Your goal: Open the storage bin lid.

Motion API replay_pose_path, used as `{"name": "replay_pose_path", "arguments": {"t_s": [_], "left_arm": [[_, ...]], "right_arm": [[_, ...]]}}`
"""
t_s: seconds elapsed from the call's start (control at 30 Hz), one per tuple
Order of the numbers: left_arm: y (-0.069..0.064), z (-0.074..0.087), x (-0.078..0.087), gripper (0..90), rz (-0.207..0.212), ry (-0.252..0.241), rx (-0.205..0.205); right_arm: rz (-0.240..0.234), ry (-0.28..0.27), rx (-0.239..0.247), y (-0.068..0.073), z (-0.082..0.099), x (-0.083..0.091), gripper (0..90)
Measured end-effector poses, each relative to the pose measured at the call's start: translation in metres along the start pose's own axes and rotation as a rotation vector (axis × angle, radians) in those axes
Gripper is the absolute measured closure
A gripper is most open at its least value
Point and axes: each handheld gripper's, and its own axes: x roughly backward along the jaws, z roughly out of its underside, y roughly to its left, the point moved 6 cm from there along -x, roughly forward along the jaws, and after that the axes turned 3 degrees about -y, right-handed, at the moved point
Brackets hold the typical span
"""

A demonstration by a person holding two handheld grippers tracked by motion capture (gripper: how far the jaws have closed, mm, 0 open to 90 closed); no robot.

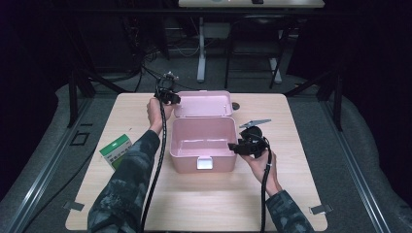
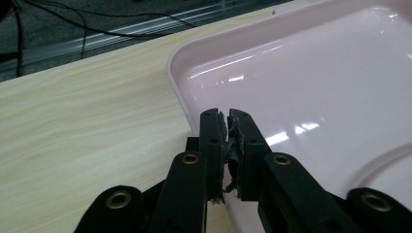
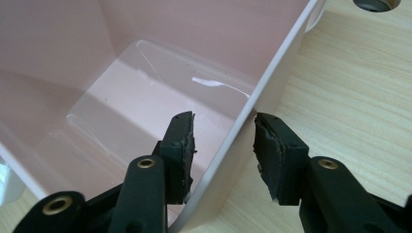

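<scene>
box: pink plastic storage box (image 1: 203, 138) sitting mid-counter (image 1: 145, 111), standing open, nothing inside that I can see. Everything below is placed relative to this box.

lid: flipped back behind the box, lid (image 1: 202, 103) lying open with its inner face up, joined along the box's far edge.

latch: white clasp (image 1: 204, 163) on the box's near wall, facing the person.

left claw: left claw (image 2: 227, 121) is at the lid's far-left corner, jaws pinched fully together. In the left gripper view the tips hover right over the lid's rim; nothing between the pads as far as I can tell.

right claw: right claw (image 3: 224, 145) straddles the box's right wall, one pad inside, one outside. Jaws partway open with visible gaps on both sides, so it's not clamping yet imo.

feel: looks like thin glossy moulded plastic, so I'd guess light, fairly stiff, and slippery. Walls probably flex a bit if squeezed hard.

where to grab: the right wall's rim is a decent bite for steadying. For the lid, the corner or free edge seems best, since the flat glossy panel gives pads nothing to catch.

risk: an empty box this light could skate on the wood if pushed one-sided.

bystander: green-and-white carton (image 1: 116, 151) sits well left of the box.
</scene>
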Motion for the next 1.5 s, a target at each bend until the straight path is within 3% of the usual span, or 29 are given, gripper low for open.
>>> {"name": "replay_pose_path", "arguments": {"t_s": [0.1,0.2,0.4,0.7,0.9,1.1,1.2,1.3,1.37,1.5], "left_arm": [[-0.001,0.001,0.003,80.9,0.018,0.002,0.002],[-0.003,0.002,0.008,75.1,0.024,0.004,-0.022],[-0.005,0.004,0.020,58.4,0.058,0.030,-0.042],[-0.005,0.006,0.048,31.3,0.067,0.030,-0.078],[-0.006,0.008,0.071,21.7,0.087,0.006,-0.111],[-0.009,0.011,0.092,14.3,0.141,-0.010,-0.135],[-0.011,0.015,0.101,11.2,0.125,-0.016,-0.181],[-0.012,0.021,0.108,9.2,0.122,-0.013,-0.200],[-0.011,0.026,0.113,8.1,0.096,-0.002,-0.219],[-0.010,0.034,0.124,5.3,0.099,-0.011,-0.238]], "right_arm": [[0.004,-0.001,-0.002,0.000,0.000,0.000,58.5],[0.008,-0.001,-0.002,0.000,0.000,0.000,58.6],[0.009,0.003,-0.005,0.001,0.000,0.000,57.8],[-0.001,0.000,-0.018,0.001,0.000,0.000,54.7],[-0.005,-0.034,-0.019,0.000,-0.003,0.007,44.5],[-0.002,-0.065,-0.005,-0.001,-0.003,0.020,32.7],[-0.009,-0.086,0.000,-0.003,-0.002,0.027,28.2],[-0.014,-0.096,0.012,-0.004,0.001,0.034,23.0],[-0.023,-0.108,0.021,-0.005,0.003,0.039,19.2],[-0.015,-0.130,0.053,-0.006,0.009,0.053,14.0]]}}
